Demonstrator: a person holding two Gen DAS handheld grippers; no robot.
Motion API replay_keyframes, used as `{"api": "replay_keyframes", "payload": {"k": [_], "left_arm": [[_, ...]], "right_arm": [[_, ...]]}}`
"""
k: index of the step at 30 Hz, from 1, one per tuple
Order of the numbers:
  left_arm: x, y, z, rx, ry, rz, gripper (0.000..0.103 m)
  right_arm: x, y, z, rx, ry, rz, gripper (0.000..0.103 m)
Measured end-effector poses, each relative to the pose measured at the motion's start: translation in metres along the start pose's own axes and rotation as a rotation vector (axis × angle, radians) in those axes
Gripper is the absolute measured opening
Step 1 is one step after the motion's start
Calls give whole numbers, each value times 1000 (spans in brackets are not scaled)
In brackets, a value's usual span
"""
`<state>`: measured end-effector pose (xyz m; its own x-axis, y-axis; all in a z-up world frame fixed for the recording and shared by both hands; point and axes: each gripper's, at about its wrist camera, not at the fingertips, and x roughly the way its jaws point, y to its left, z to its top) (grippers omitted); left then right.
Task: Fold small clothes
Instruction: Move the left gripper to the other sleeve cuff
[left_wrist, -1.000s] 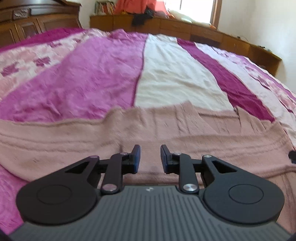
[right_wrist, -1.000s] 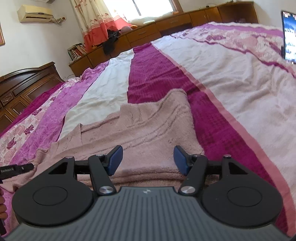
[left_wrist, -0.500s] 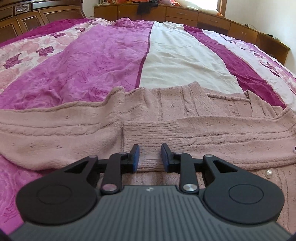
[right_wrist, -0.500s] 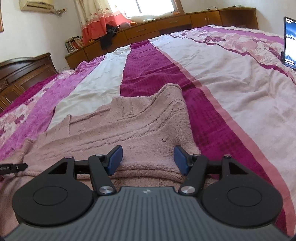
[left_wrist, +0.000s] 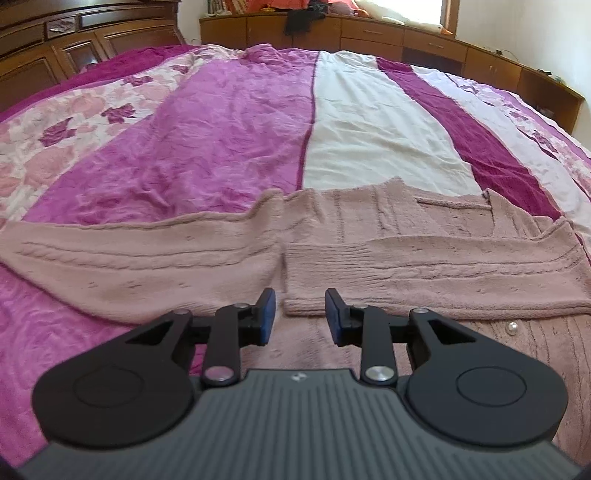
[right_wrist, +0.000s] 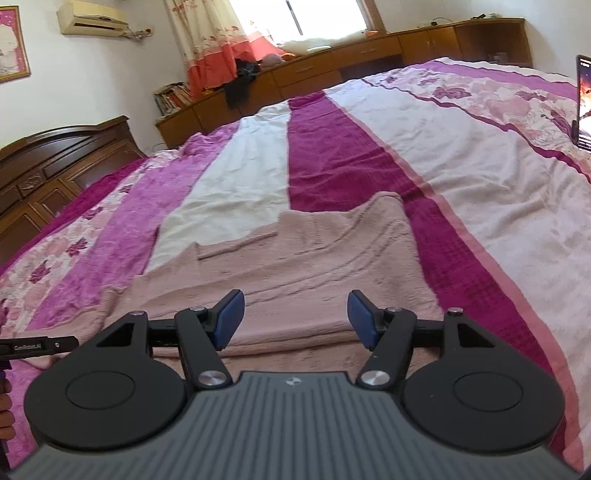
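Both grippers raised since earlier frame: left gripper (left_wrist: 300, 313), right gripper (right_wrist: 295, 319) above pink cardigan (left_wrist: 424, 266), jaws apart, empty.

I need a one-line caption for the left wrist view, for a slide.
Open left tool poised over a pink knitted cardigan spread on a striped bedspread.

Bright daylight from the window (right_wrist: 325, 18), fisheye-bent edges.

The right gripper (right_wrist: 295, 317) hangs over the pink sweater (right_wrist: 306, 258), jaws wide apart (nothing between them). The sweater lies flat on the striped bedspread (right_wrist: 480, 177); the left gripper (right_wrist: 33, 347) peeks in beside it.
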<state>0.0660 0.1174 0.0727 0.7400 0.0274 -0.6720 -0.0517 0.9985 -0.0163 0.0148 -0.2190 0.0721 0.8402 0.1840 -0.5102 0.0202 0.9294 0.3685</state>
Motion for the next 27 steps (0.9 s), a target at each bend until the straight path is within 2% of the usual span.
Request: {"api": "replay_keyframes", "payload": {"k": [6, 12, 16, 18, 20, 21, 27], "left_arm": [[-15, 28, 1, -46, 10, 46, 32], [-21, 67, 1, -115, 12, 135, 32], [-19, 95, 0, -184, 21, 186, 33], [-16, 110, 0, -218, 24, 217, 37], [-13, 124, 1, -259, 24, 244, 45], [-10, 132, 1, -283, 21, 252, 45], [11, 171, 1, -451, 26, 261, 46]], "right_arm": [[-14, 17, -2, -14, 22, 31, 70], [-22, 28, -11, -19, 61, 51, 70], [-20, 30, -21, -23, 93, 56, 70], [-19, 31, -27, -22, 110, 54, 70], [-16, 29, -31, -24, 123, 47, 70], [-16, 29, -34, -24, 130, 42, 70], [-8, 24, -45, -23, 166, 9, 70]]}}
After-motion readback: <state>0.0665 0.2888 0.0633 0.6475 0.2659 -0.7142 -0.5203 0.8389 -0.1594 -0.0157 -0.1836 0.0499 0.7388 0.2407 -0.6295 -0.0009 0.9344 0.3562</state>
